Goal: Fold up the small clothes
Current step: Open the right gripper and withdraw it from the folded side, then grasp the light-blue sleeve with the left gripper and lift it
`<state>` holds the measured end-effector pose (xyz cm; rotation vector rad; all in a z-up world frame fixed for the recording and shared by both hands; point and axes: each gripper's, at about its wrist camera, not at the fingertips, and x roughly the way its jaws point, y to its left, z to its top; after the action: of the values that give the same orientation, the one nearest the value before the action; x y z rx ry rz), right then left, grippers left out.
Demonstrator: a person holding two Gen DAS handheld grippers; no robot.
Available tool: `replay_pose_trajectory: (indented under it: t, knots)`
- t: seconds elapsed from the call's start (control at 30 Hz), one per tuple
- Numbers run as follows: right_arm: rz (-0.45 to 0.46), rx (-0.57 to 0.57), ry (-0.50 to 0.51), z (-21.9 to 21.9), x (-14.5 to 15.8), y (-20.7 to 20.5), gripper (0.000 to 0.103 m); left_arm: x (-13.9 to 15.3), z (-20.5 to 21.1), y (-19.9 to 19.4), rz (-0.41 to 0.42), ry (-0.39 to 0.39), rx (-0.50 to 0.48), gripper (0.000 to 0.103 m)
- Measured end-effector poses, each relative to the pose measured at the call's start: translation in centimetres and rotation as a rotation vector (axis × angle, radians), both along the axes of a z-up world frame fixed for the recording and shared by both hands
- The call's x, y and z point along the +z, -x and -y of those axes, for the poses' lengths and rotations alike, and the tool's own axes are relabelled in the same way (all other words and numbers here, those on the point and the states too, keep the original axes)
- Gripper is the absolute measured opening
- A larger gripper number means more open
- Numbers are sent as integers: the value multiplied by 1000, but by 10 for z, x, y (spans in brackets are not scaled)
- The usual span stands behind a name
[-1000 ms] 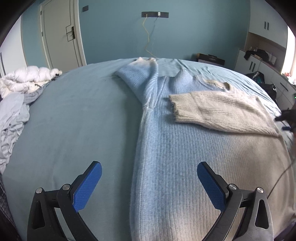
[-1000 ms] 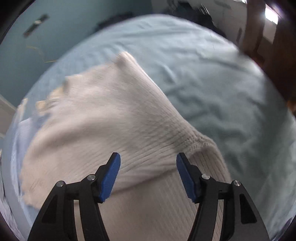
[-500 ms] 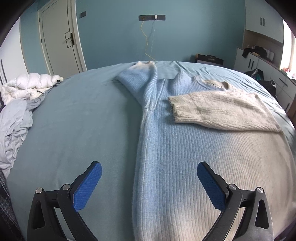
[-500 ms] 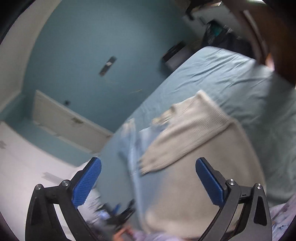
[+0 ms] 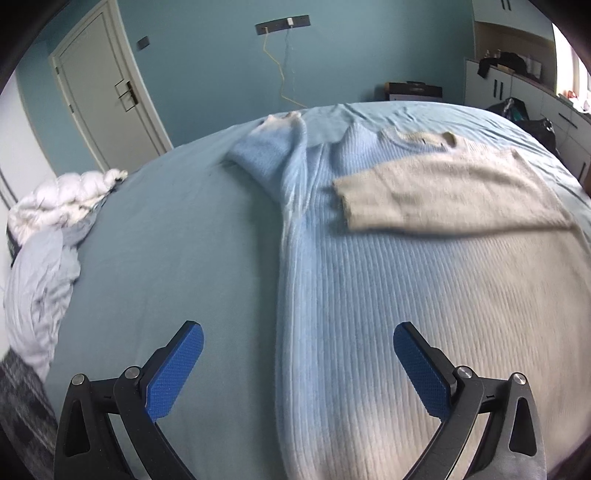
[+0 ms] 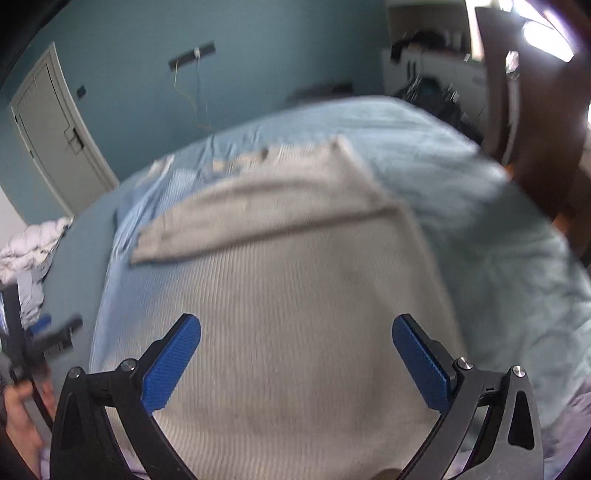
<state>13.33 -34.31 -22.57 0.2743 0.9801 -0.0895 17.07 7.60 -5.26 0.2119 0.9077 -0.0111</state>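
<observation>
Sweater (image 5: 388, 295) flat ahead of both wide-open, empty grippers: left gripper (image 5: 295, 373), right gripper (image 6: 297, 363). Next: pinch left sleeve (image 5: 273, 162) beyond left pad, fold inward like cream sleeve (image 5: 443, 195).

Home bedroom. Big bed (image 5: 166, 240) with blue sheet fills the view, crumpled white duvet (image 5: 62, 199) bunched at its left edge. Teal walls, white panel door (image 5: 107, 92) at back left, wall socket strip (image 5: 282, 24) with cables hanging down. White cabinets (image 5: 517, 88) along the right with clothes and clutter on top, black bags (image 5: 524, 114) on the floor beside them. Sweater (image 5: 406, 277) spread on the bed
</observation>
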Motion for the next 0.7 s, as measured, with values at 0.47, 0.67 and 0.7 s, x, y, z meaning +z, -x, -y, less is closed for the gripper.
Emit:
replay_pose_trajectory:
  t: [0.47,0.67,0.7]
  knots:
    - [-116,150,-78,-32,-36,-18,102,-53,-13,-288,-136,16,179,103]
    - [-153,162,-83,-30,-53,-21,102,-90,11,-311,-172,-162,74,68]
    - [-159,160,-85,-29,-54,-23,102,-92,10,-311,-197,-139,59,35]
